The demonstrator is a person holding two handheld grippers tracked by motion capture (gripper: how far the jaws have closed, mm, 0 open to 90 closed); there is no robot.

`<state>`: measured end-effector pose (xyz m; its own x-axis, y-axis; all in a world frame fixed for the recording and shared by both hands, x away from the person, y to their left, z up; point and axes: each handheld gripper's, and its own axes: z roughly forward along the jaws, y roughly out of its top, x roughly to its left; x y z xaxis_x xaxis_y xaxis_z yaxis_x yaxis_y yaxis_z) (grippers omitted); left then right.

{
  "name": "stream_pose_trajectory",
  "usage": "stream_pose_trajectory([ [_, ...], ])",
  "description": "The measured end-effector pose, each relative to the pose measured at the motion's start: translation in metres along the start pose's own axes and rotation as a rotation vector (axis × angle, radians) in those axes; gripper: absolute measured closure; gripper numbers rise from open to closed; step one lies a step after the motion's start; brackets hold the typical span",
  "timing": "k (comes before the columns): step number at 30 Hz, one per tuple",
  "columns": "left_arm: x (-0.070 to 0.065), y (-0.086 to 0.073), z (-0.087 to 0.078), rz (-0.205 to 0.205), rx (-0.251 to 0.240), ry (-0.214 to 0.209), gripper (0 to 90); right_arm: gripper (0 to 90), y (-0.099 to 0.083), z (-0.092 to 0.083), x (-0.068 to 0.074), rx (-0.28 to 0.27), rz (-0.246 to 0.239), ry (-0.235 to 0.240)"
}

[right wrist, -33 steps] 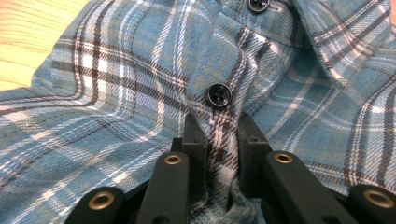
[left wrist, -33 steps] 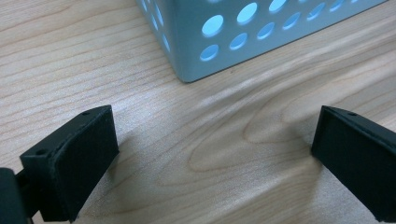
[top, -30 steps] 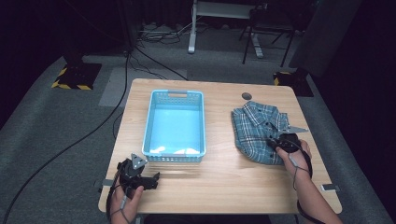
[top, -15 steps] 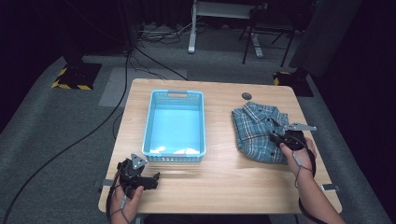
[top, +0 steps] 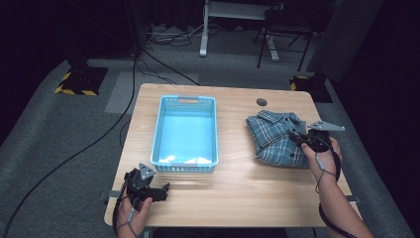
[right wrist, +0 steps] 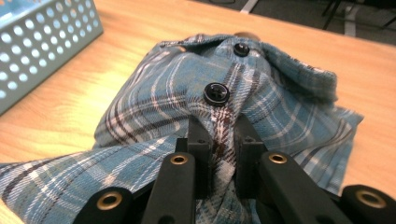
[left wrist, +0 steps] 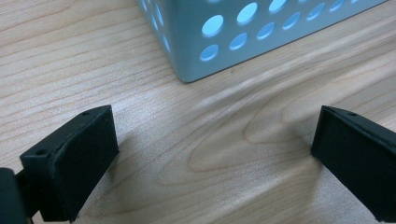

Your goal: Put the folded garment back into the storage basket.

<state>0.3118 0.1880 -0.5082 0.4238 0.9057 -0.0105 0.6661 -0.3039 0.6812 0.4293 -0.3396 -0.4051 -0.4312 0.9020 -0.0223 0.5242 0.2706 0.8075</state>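
A perforated blue basket (top: 187, 130) stood mid-worktop (top: 233, 188) beside the folded plaid shirt (top: 275, 139) at right, whose button placket the right tool (top: 297, 139) pinched, while the left tool (top: 161, 191) rested spread, empty.

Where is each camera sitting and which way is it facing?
High view: above the person's side, looking forward and down on the table; both forearms show.
Left gripper view: rides the left tool, looking down at wood and the basket corner; its open jaws show.
Right gripper view: rides the right tool, looking along jaws pinching the plaid shirt.
Shared: basket and tabletop appear in all three.
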Motion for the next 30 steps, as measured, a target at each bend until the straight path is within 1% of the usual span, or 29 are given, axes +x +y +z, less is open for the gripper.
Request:
stream_pose_trajectory([
  [4, 0.000, 0.000, 0.000, 0.000, 0.000, 0.000, 0.3, 81.2, 0.008, -0.007, 0.001, -0.026, -0.002, -0.008],
  [13, 0.000, 0.000, 0.000, 0.000, 0.000, 0.000, 0.3, 81.2, 0.018, -0.017, 0.001, -0.054, -0.004, -0.012],
  [19, 0.000, 0.000, 0.000, 0.000, 0.000, 0.000, 0.3, 81.2, 0.026, -0.024, 0.002, -0.072, -0.014, -0.018],
  [23, 0.000, 0.000, 0.000, 0.000, 0.000, 0.000, 0.2, 81.1, 0.036, -0.030, 0.002, -0.087, -0.019, -0.020],
  [26, 0.000, 0.000, 0.000, 0.000, 0.000, 0.000, 0.3, 81.2, 0.041, -0.032, 0.003, -0.090, -0.027, -0.020],
  [30, 0.000, 0.000, 0.000, 0.000, 0.000, 0.000, 0.3, 81.1, 0.051, -0.037, 0.005, -0.103, -0.035, -0.015],
])
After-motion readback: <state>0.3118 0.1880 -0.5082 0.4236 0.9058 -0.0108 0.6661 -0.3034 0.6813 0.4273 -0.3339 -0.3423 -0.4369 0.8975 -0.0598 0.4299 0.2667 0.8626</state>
